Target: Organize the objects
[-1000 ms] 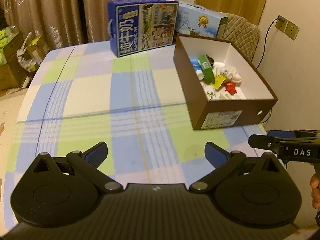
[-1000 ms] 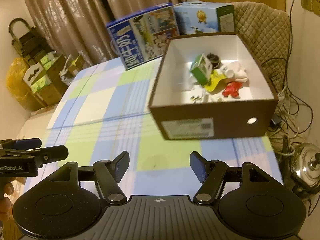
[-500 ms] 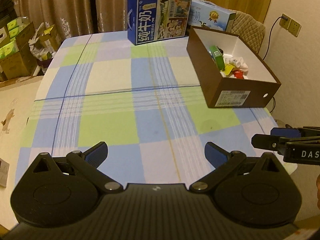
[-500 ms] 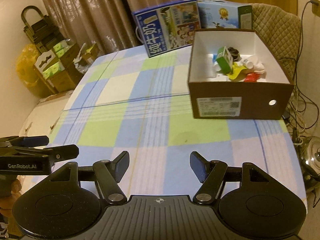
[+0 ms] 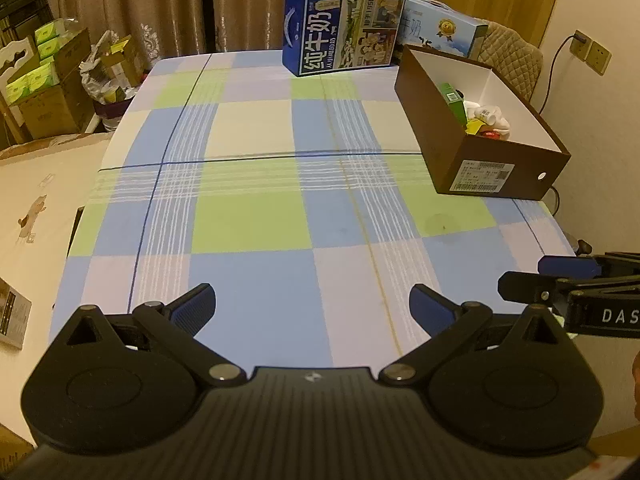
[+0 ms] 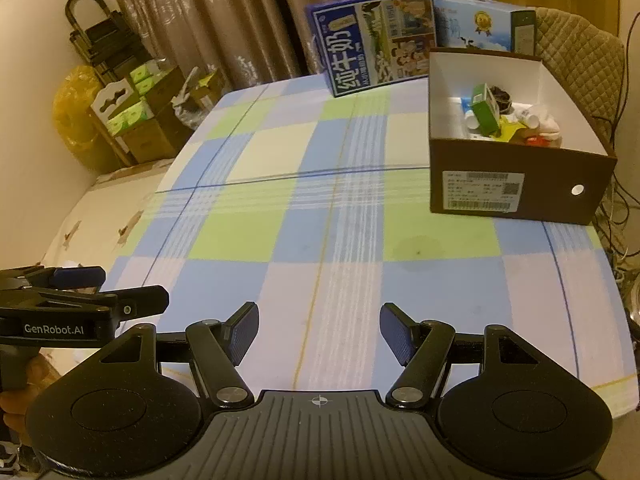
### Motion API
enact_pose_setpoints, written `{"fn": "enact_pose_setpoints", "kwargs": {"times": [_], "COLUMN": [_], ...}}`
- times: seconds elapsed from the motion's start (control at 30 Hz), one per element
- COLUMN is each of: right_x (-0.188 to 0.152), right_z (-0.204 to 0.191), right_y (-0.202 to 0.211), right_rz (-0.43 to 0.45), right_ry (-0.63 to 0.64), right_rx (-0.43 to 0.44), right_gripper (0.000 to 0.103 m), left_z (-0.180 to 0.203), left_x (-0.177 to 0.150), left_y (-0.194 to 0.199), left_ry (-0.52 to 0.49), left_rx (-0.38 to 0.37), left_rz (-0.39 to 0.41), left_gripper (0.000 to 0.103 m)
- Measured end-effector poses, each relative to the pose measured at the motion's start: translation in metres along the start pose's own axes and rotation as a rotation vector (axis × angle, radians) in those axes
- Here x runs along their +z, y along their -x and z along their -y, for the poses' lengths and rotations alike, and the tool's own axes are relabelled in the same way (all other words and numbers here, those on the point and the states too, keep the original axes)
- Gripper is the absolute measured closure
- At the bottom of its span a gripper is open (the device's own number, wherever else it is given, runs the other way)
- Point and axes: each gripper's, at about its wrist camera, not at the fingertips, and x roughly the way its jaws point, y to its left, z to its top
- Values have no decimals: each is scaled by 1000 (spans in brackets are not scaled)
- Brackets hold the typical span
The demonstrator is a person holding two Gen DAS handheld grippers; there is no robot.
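Observation:
A brown cardboard box (image 5: 480,172) (image 6: 516,188) with a white inside stands at the table's right side. In it lie several small items, among them a green carton (image 6: 486,110), a white bottle (image 5: 486,113) and a red piece (image 6: 534,141). My left gripper (image 5: 312,306) hovers open over the near edge of the table with nothing between its fingers. My right gripper (image 6: 318,328) is open and empty too, low over the near edge. Each gripper shows at the side of the other's view.
A checked blue, green and white cloth (image 5: 256,184) covers the table. Two milk cartons (image 5: 340,28) (image 6: 480,24) stand at the far edge, behind the box. A quilted chair (image 6: 580,52) is at the far right. Boxes (image 5: 44,80) are stacked on the floor at left.
Both grippers have drawn back from the box toward the near edge of the table. The box now looks smaller and farther away. Both stay open and empty.

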Motion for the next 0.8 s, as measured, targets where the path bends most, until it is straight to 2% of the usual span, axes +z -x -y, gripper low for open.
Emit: {"fn": "enact_pose_setpoints", "kwargs": {"times": [0.8], "right_x": [-22], "right_z": [-18], "right_y": [9], "right_rz": [3], "right_ry": [3], "right_rx": [2], "right_gripper": [39], "left_z": [-6], "left_x": [-20], "left_y": [18], "left_ry": [-15], "left_rx": [9], "left_rz": [2], "left_gripper": [1]}}
